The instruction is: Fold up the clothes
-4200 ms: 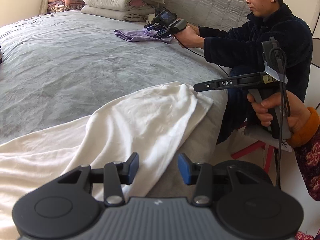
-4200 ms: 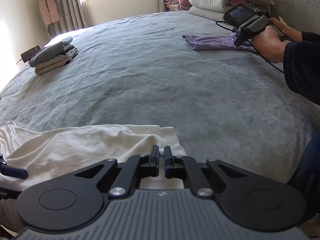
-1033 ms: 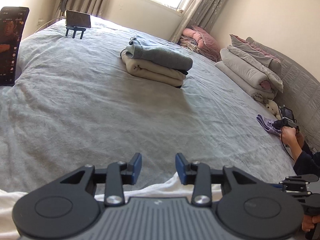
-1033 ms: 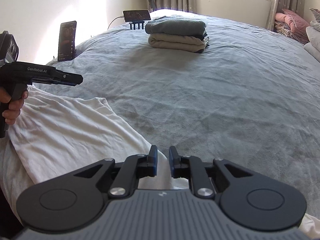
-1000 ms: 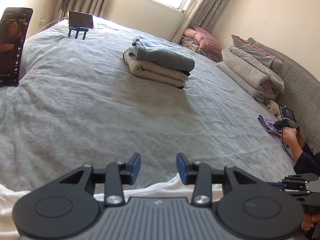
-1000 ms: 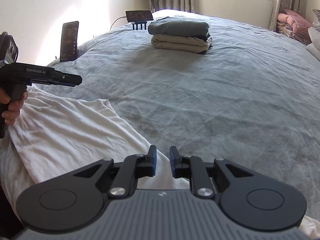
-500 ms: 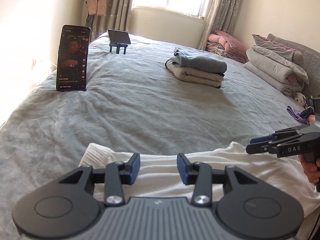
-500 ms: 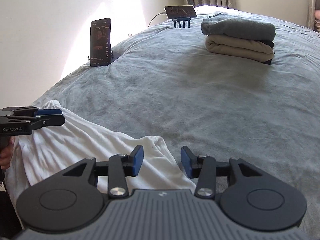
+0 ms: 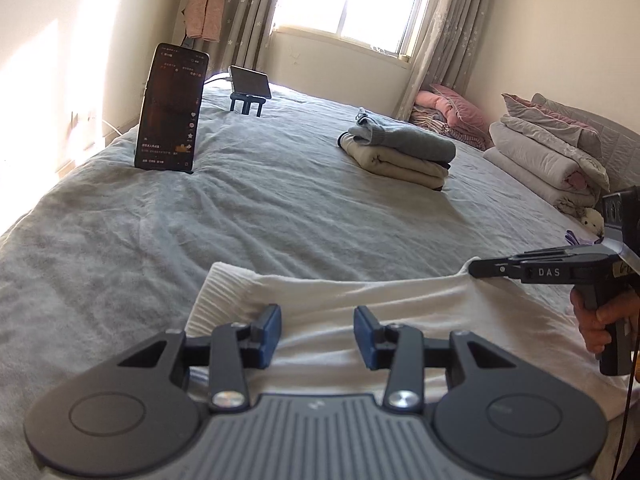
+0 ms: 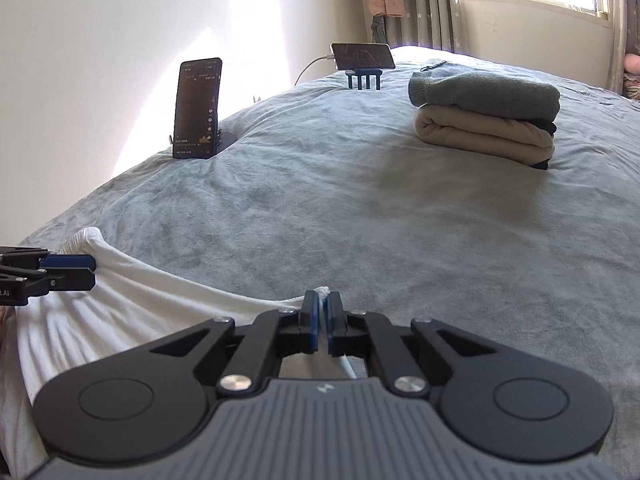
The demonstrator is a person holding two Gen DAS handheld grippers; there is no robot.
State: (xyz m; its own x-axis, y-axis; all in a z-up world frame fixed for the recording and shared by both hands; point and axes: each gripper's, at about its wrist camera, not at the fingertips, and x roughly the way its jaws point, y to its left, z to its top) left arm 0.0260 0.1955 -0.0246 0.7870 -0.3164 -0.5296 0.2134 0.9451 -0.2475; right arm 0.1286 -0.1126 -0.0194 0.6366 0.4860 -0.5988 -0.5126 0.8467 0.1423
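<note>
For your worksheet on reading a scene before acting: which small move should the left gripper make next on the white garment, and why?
Probably close the left gripper on the ribbed corner of the white garment. Its jaws stand open over that edge, while the right gripper is already shut on the opposite corner, so the cloth is held at one end only and cannot yet be lifted evenly.

I count one white garment (image 9: 400, 304) spread at the near edge of the bed (image 9: 280, 216). One stack of folded clothes (image 9: 400, 152) sits farther back, with three layers visible: grey on top, beige below, a dark one at the bottom edge. Two phones: one upright phone (image 9: 170, 108), one phone on a small stand (image 9: 250, 82). Two grippers of mine: left gripper (image 9: 316, 330), right gripper (image 10: 321, 322). One pile of folded bedding (image 9: 548, 160) by the headboard
</note>
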